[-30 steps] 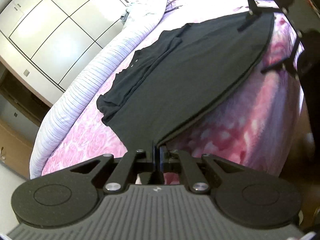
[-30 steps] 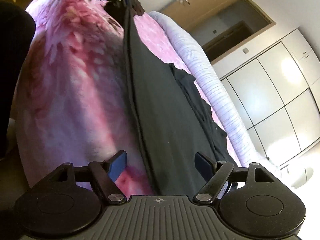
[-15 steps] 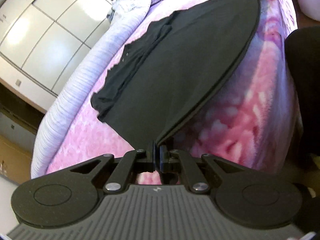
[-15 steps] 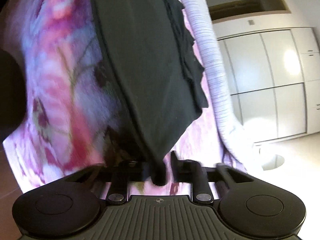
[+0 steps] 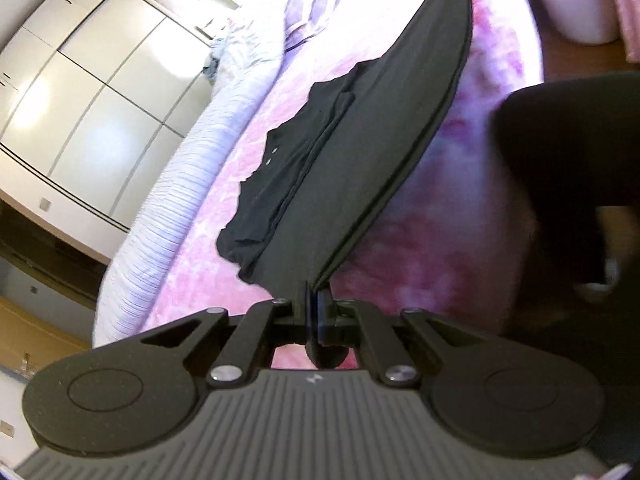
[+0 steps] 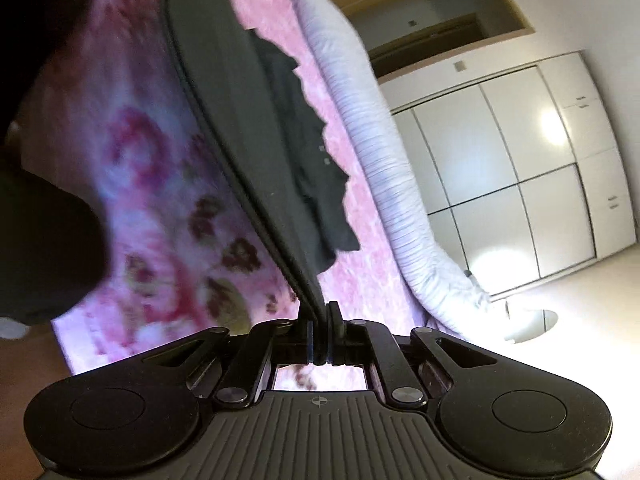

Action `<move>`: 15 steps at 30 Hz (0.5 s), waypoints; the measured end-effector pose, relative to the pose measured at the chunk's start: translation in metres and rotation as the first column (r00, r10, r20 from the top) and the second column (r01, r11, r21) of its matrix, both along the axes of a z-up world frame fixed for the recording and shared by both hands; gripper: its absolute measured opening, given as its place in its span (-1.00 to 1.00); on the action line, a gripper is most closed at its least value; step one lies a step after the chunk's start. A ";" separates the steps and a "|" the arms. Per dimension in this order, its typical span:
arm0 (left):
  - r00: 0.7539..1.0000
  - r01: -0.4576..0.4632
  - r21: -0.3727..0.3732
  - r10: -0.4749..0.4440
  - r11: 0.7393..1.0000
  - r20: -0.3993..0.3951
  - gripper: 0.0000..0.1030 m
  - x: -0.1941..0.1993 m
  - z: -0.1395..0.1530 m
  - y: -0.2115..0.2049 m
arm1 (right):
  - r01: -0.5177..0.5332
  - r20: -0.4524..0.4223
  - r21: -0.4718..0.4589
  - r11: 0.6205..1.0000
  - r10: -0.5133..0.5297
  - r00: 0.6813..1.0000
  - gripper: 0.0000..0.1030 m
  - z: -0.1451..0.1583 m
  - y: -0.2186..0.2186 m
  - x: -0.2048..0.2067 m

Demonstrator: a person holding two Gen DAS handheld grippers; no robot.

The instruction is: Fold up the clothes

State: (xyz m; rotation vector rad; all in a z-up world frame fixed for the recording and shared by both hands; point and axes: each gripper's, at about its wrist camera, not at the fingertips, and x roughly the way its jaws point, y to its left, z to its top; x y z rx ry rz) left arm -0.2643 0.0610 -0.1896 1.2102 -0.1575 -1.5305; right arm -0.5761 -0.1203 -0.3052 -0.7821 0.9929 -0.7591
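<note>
both grippers clamp blk garment [image 5: 372, 152] hem

The right gripper [image 6: 319, 330] has its jaws clamped on a black garment's [image 6: 240, 128] hem above the pink bedspread [image 6: 140, 184].

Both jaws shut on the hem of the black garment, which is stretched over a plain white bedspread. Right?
Not quite. The left gripper and right gripper are each shut on the edge of the black garment, as each wrist view shows, but the bedspread is not plain white: it is pink with a floral pattern, clearest in the right wrist view.
</note>
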 end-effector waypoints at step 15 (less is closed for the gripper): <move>0.990 -0.006 -0.011 0.004 1.000 -0.142 -0.95 0.033 0.079 -0.019 | 0.034 0.084 -0.034 0.999 -0.031 0.996 -0.92 0.056 0.082 -0.020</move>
